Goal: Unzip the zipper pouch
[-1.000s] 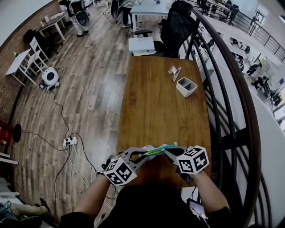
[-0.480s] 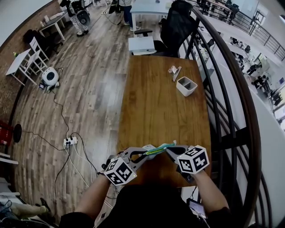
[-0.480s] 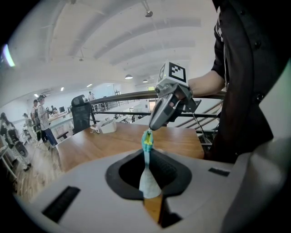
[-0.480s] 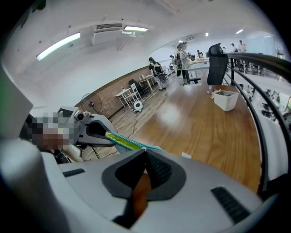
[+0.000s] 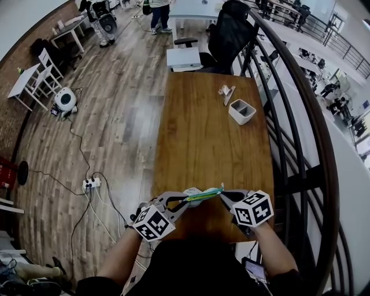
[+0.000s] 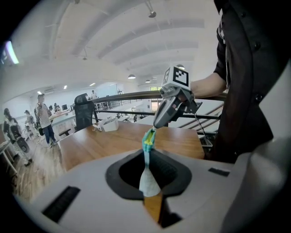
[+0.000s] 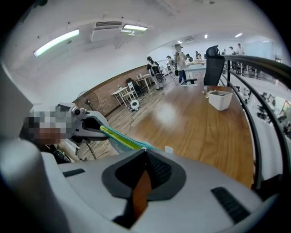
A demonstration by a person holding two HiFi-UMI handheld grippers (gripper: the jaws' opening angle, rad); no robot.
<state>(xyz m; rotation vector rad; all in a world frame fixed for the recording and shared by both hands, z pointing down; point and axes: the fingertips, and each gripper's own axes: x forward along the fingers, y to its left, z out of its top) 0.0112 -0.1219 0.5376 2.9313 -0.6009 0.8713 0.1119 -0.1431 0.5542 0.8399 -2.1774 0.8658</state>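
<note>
Hardly anything has shifted in the last second: both tools sit almost where they were, and only a person in a striped top [image 5: 159, 7] at the far end of the room has stepped over. The zipper pouch [image 5: 203, 194], teal with a yellow-green zipper strip, hangs stretched between the two tools above the near edge of the wooden counter [image 5: 202, 133]. The left tool [image 5: 188, 200] is clamped on the pouch's pale end, which runs straight through its jaws in the left gripper view [image 6: 147, 157]. The right tool [image 5: 223, 194] has its jaws pressed together on the opposite end (whether on the zipper pull itself I cannot tell), the teal edge ending right at the tips [image 7: 144, 150]. Farther up the counter stand a white two-compartment box [image 5: 242, 111] and, near it, a small pale item [image 5: 226, 92].
</note>
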